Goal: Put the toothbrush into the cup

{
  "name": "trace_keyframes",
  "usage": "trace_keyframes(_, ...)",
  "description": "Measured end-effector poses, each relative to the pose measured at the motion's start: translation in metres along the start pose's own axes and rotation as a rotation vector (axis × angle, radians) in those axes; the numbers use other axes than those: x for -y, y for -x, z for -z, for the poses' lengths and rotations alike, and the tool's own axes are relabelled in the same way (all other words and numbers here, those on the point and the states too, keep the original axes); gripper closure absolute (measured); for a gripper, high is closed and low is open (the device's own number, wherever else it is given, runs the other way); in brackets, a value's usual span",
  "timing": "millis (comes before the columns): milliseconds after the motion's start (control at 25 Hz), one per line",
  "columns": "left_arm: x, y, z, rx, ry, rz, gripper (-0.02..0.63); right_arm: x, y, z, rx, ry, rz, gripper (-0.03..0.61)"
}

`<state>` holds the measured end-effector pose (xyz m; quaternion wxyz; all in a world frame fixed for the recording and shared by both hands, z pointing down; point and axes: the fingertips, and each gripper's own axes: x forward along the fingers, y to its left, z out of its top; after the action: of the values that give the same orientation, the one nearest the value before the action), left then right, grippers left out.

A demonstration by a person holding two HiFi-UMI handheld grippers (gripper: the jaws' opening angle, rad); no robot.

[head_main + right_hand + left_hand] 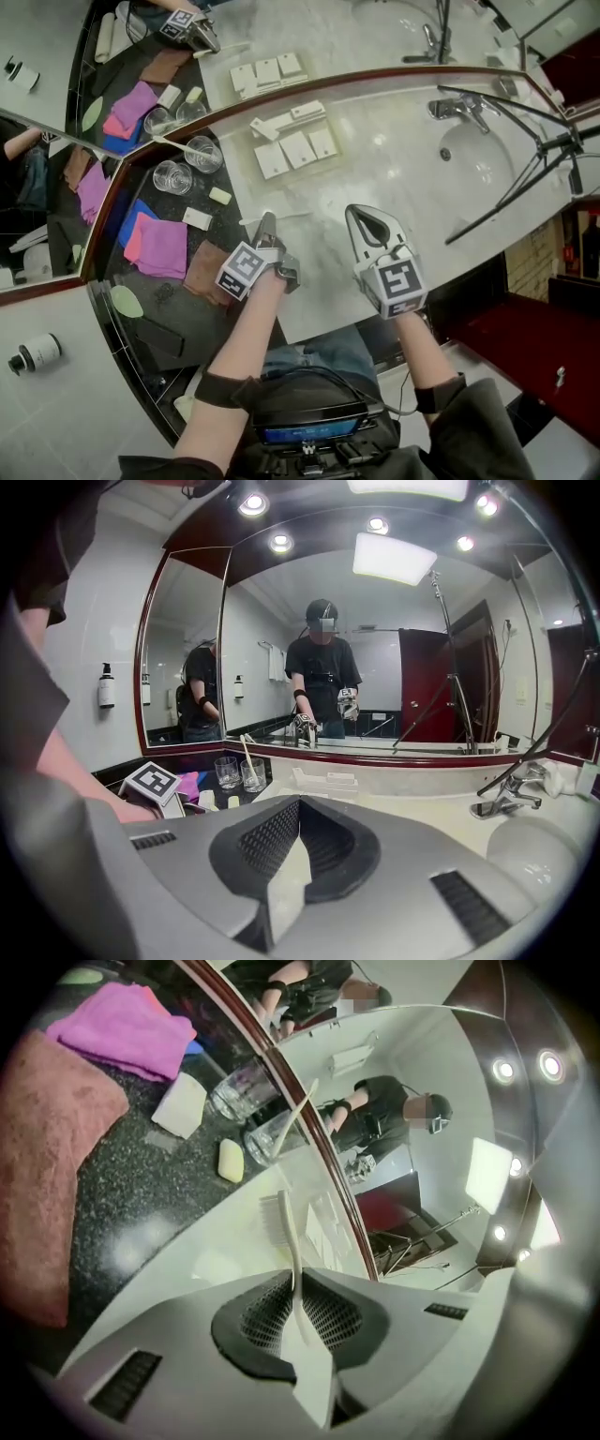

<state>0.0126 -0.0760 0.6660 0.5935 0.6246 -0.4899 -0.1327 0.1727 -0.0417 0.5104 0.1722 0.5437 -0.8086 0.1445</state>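
Left claw (293,1281): clenched on the toothbrush (291,1239). Its dark, mesh-textured pads pinch the handle from both sides, and the shell is smooth grey.
Where the brush is: held in the Left claw over the pale part of the desk (375,159), at lower centre of the left gripper view.
Brush make: slim white plastic, with a narrow neck and a flat, wider tail.
Long axis: runs along the jaws, up the frame and away from the camera. The bristle head leads with its bristles facing frame left, and the tail trails toward the lower edge.
Right claw (300,803): clenched, with nothing between its ribbed black pads.
Desk surface: curved white veined marble, with dark speckled stone at frame left in the head view.
Cup by the mirror (203,153): clear glass, upright on the dark stone, holding a pale stick that is probably another brush.
Second cup (172,176): clear glass, just beside the first.
Cloths: a folded magenta cloth (159,246) with a fuzzy brown towel (208,272) just to its right.
Basin (478,159): white and oval, at right, with a chrome tap (459,108) above it.
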Motion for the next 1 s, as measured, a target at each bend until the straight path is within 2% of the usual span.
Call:
trace_keyframes(200, -0.012, -0.015, 0.008, -0.026, 0.096, -0.009, 0.588, 0.002, 0.000, 0.008, -0.018, 0.005, -0.001, 0.558)
trace_keyframes(400, -0.018, -0.026, 0.009, -0.038, 0.137, -0.028, 0.588, 0.004, -0.003, 0.012, -0.032, -0.002, 0.009, 0.558)
trace_keyframes(680, -0.030, -0.029, 0.013, -0.026, 0.247, -0.048, 0.583, 0.021, -0.003, 0.022, -0.015, -0.008, 0.044, 0.558)
trace_keyframes(720, -0.032, -0.030, 0.014, -0.024, 0.263, -0.046, 0.573, 0.021, -0.003, 0.022, -0.021, -0.011, 0.047, 0.558)
trace_keyframes(840, -0.031, -0.031, 0.016, -0.032, 0.298, -0.027, 0.452, 0.023, -0.002, 0.017, -0.032, -0.011, 0.049, 0.558)
trace_keyframes(1000, -0.026, -0.030, 0.018, -0.060, 0.298, -0.016, 0.385, 0.032, -0.003, 0.014, -0.035, -0.031, 0.069, 0.558)
